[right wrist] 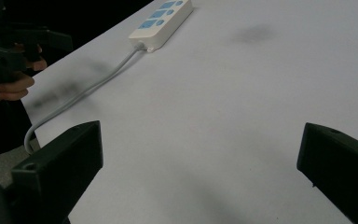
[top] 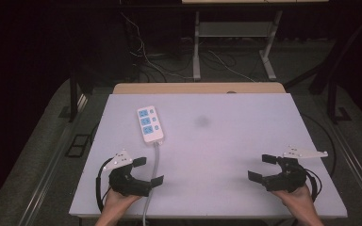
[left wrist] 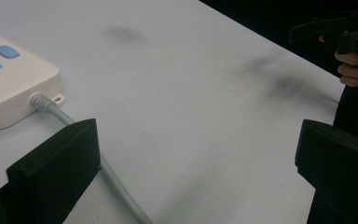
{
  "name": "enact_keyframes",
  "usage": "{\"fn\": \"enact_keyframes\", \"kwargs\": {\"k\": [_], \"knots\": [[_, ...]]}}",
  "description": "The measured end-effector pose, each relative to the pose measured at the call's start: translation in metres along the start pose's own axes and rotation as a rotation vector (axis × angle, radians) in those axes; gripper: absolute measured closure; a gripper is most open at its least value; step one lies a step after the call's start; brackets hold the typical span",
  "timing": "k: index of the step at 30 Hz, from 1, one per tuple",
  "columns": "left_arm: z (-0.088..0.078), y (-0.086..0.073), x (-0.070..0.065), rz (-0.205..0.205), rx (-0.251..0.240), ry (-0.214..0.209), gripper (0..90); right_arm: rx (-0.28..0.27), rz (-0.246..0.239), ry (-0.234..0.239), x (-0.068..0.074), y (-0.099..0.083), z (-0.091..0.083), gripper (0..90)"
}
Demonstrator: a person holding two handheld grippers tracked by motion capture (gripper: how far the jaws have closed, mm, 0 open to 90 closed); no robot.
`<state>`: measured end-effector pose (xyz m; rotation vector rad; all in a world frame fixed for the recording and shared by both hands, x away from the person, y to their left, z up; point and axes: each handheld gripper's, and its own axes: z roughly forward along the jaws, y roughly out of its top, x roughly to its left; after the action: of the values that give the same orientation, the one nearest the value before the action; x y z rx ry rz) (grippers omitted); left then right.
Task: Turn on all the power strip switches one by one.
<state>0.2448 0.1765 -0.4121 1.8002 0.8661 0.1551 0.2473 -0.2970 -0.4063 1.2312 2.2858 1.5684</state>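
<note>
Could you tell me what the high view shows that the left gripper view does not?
The high view alone takes in the floor with cables behind the table, the whole power strip and both tools, left tool and right tool, open. The left gripper view alone gives the strip's cable entry close up. Both share the white table, strip and cable.

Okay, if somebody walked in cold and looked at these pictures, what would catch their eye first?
Probably the white power strip with blue sockets, lying on the left half of the pale table, its grey cable running back to the near edge. Next, the two black grippers at the near edge, the left gripper beside that cable and the right gripper over bare table, both with jaws wide open and holding nothing.
</note>
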Motion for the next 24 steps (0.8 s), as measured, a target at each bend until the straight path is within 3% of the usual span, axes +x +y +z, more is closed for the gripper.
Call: {"fn": "enact_keyframes", "kwargs": {"k": [11,24], "knots": [[-0.0028,0.0013,0.0006,0.002,0.005,0.001,0.0,0.023,-0.008,0.012,-0.0008,-0.0016,0.0009,0.4],[-0.0015,0.0053,-0.0061,0.041,0.06,0.009,0.0,0.052,-0.011,-0.005,0.0006,-0.0034,0.0041,0.4]]}}
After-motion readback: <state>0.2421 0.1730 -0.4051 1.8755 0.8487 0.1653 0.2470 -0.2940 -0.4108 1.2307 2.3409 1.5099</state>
